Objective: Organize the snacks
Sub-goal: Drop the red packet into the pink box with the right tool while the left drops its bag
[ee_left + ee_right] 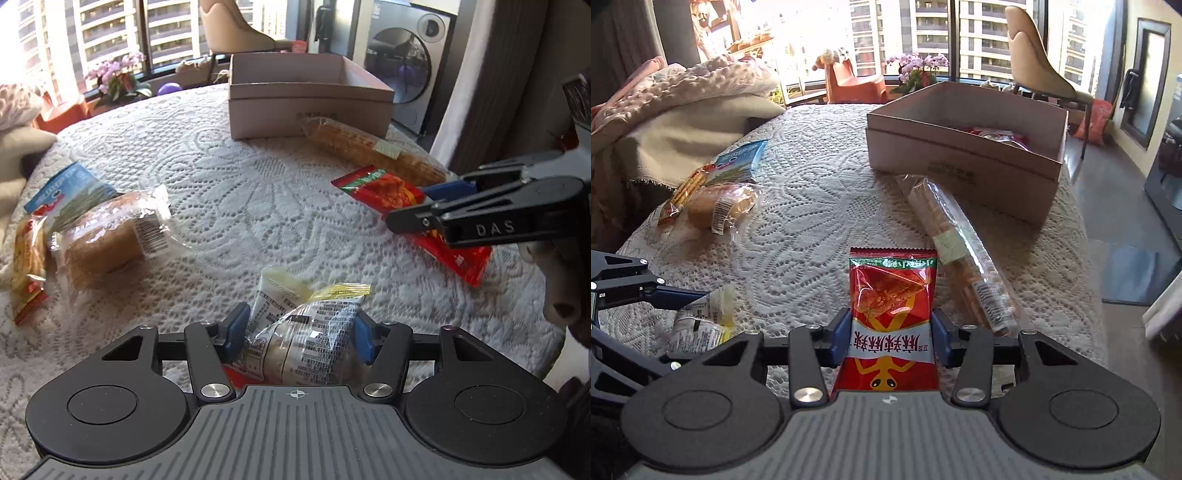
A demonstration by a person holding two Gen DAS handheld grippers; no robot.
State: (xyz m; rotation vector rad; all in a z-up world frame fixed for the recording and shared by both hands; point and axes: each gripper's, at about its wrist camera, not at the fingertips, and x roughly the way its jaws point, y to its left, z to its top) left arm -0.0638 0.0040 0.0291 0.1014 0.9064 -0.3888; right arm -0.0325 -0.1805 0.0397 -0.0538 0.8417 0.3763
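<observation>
My left gripper (299, 332) is shut on a small bundle of clear-wrapped snack packets with yellow ends (314, 347), low over the lace tablecloth (240, 184). The same packets (701, 325) show at the left edge of the right wrist view. My right gripper (891, 338) is shut on a red snack packet (892, 291), its blue pads (840, 336) pressing both long edges. In the left wrist view the right gripper (413, 206) reaches in from the right over that red packet (373, 188). An open cardboard box (960, 162) stands at the table's far side with a red packet inside.
A long clear pack of biscuits (960, 251) lies between the red packet and the box (310, 110). At the left sit wrapped bread (107, 240), a blue packet (70, 192) and an orange stick-biscuit packet (27, 258). Blankets (683, 110) are piled beyond the table's left edge.
</observation>
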